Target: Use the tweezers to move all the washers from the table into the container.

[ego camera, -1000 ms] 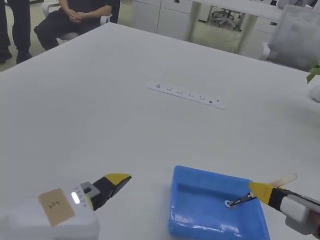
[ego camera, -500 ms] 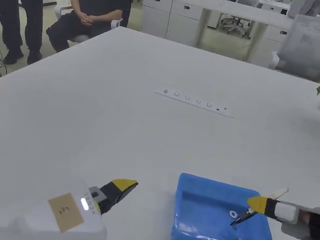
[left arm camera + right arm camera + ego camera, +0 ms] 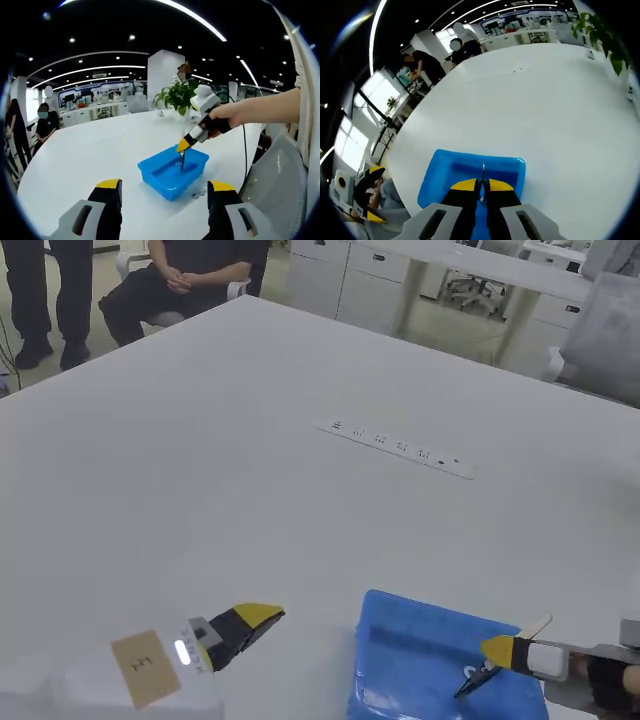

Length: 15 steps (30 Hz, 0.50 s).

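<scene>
1. Saw a white surface (image 3: 250,440) spread beneath and all round the blue container (image 3: 420,640).
2. Found the container to be a shallow, open-topped tray, resting flat.
3. Found the left tongs (image 3: 262,617) well to the left of the container, low over the surface, with the yellow-tipped jaws spread wide apart and nothing between them.
4. Found the right tongs (image 3: 497,650) above the container's right part, jaws pressed together on the tweezers (image 3: 475,677).
5. Saw the tweezers point down into the container, tip inside its walls; could not tell whether the tip held a washer.
6. Spotted, in the left gripper view, a few washers (image 3: 199,193) on the surface just beside a corner of the container, outside it.
</scene>
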Available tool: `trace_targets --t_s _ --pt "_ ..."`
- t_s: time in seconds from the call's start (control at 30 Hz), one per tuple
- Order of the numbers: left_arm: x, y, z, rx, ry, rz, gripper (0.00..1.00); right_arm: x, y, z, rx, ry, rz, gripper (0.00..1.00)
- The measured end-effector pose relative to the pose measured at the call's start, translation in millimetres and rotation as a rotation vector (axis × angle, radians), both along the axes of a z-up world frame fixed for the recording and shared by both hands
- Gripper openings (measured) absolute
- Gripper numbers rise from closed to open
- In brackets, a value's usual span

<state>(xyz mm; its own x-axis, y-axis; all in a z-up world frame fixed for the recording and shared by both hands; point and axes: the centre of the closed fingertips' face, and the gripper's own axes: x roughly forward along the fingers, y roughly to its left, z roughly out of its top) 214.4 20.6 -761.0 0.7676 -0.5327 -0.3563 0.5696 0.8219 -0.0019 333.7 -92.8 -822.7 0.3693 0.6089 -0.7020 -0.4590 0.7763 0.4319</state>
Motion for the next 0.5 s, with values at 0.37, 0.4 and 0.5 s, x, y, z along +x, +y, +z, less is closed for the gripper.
trace_targets --t_s 0.37,0.4,0.5 --pt "0.1 0.5 0.3 -0.003 0.001 0.000 0.69 3.9 4.8 -1.8 -0.060 -0.067 0.055 0.03" --pt "0.0 0.6 0.1 -0.002 0.002 0.001 0.69 4.7 3.7 -1.8 -0.075 -0.086 0.069 0.03" --pt "0.4 1.7 0.5 -0.002 0.000 0.005 0.69 -0.3 6.3 3.2 -0.065 -0.098 0.084 0.03"
